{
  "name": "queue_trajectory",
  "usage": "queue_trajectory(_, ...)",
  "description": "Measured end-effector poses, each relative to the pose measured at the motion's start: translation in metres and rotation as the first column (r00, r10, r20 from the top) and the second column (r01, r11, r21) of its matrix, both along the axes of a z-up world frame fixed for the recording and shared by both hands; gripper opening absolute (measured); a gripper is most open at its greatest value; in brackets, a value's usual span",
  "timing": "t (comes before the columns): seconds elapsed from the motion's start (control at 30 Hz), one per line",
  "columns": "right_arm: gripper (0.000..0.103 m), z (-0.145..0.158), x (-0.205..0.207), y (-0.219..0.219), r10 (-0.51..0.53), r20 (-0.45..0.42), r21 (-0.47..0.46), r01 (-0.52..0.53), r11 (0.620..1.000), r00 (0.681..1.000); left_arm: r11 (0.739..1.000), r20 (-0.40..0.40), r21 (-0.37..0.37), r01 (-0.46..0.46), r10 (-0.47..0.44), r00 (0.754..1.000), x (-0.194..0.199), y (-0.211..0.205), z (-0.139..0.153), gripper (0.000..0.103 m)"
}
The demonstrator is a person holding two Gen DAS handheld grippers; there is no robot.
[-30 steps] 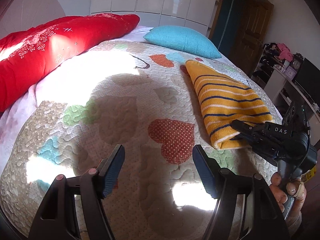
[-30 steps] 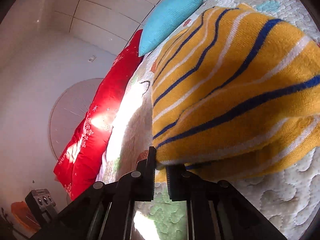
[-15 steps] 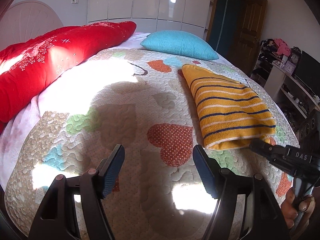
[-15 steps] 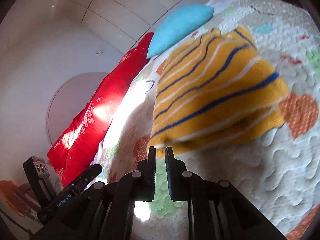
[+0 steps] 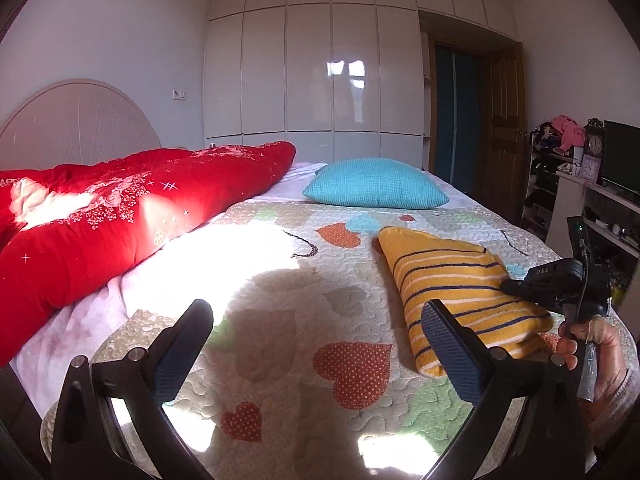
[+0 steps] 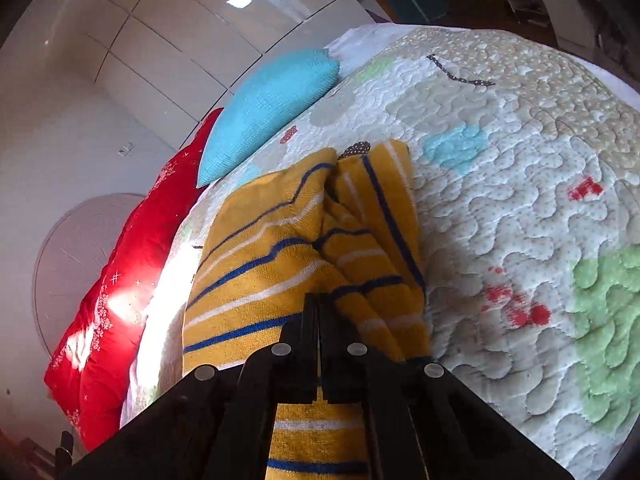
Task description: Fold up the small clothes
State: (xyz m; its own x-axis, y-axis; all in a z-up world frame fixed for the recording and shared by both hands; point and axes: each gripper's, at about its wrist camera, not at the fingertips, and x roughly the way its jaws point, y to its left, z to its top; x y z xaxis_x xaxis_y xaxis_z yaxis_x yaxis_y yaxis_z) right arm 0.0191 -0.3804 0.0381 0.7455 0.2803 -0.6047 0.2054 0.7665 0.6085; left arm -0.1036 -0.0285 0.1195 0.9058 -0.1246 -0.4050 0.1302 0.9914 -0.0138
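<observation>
1. On the bed (image 5: 280, 320), near its right edge, lies the yellow striped jumper (image 5: 460, 280). It is folded into a long shape, with one end toward the blue pillow (image 5: 376, 184) at the head of the bed.
2. From the right wrist camera the jumper looks lumpy in the middle. One flap lies over another and there is a deep crease. I think it needs smoothing or one more fold.
3. The right claw (image 6: 318, 300) is squeezed tight, with its two sides pressed together. Its tip is over the near part of the jumper. I see no cloth caught in it. A hand (image 5: 596, 344) holds it by the bed's right edge, maybe so it can press the cloth flat.
4. The left claw (image 5: 316, 312) has just been opening and is now spread wide, with nothing inside. It hangs over the bare quilt, apart from the jumper's left side. I think it is wide so it can take a thick folded edge.
5. The red duvet (image 5: 140, 216) is bunched along the far left edge, out of the way.
</observation>
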Motion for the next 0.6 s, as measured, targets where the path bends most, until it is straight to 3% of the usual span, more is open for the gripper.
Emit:
queue_trajectory(0.13, 0.038, 0.035, -0.009, 0.023, 0.025, 0.076, -0.151, -0.013, 0.988, 0.997, 1.000, -0.065, -0.027, 0.010, -0.011, 0.998, 0.010, -0.005, -0.007, 0.103)
queue_trajectory(0.23, 0.040, 0.047, 0.006, 0.035, 0.081, 0.102, -0.177, -0.063, 0.982, 0.991, 1.000, -0.101, -0.016, 0.003, -0.004, 0.995, 0.013, -0.010, -0.011, 0.103)
queue_trajectory(0.3, 0.041, 0.043, 0.024, 0.032, 0.088, 0.100, -0.140, -0.074, 0.987, 0.991, 1.000, -0.100, -0.015, 0.005, -0.006, 0.995, 0.011, -0.011, -0.010, 0.103)
queue_trajectory(0.37, 0.052, 0.024, 0.047, 0.023, 0.097, 0.025, -0.065, -0.095, 0.993, 0.995, 1.000, -0.077, -0.005, 0.007, -0.007, 0.997, 0.008, -0.013, -0.006, 0.103)
queue_trajectory(0.4, 0.048, 0.010, 0.055, 0.018, 0.097, -0.031, -0.022, -0.097, 0.995, 0.995, 1.000, -0.063, -0.002, 0.007, -0.007, 0.998, 0.006, -0.013, -0.003, 0.103)
queue_trajectory(0.43, 0.038, 0.003, 0.056, 0.012, 0.087, -0.052, 0.005, -0.087, 0.996, 0.995, 1.000, -0.052, -0.001, 0.008, -0.008, 0.999, 0.005, -0.013, 0.000, 0.103)
queue_trajectory(0.47, 0.034, 0.005, 0.048, 0.009, 0.074, -0.037, 0.004, -0.074, 0.997, 0.997, 1.000, -0.047, -0.002, 0.012, -0.012, 0.999, 0.004, -0.013, 0.002, 0.103)
queue_trajectory(0.53, 0.039, 0.017, 0.025, 0.011, 0.060, -0.013, -0.067, -0.061, 0.996, 0.998, 0.999, -0.049, -0.009, 0.033, -0.034, 0.998, 0.005, -0.013, 0.005, 0.103)
queue_trajectory(0.6, 0.053, 0.028, -0.008, 0.017, 0.046, 0.003, -0.170, -0.045, 0.984, 0.999, 0.998, -0.071, -0.012, 0.065, -0.065, 0.995, 0.008, -0.017, 0.002, 0.103)
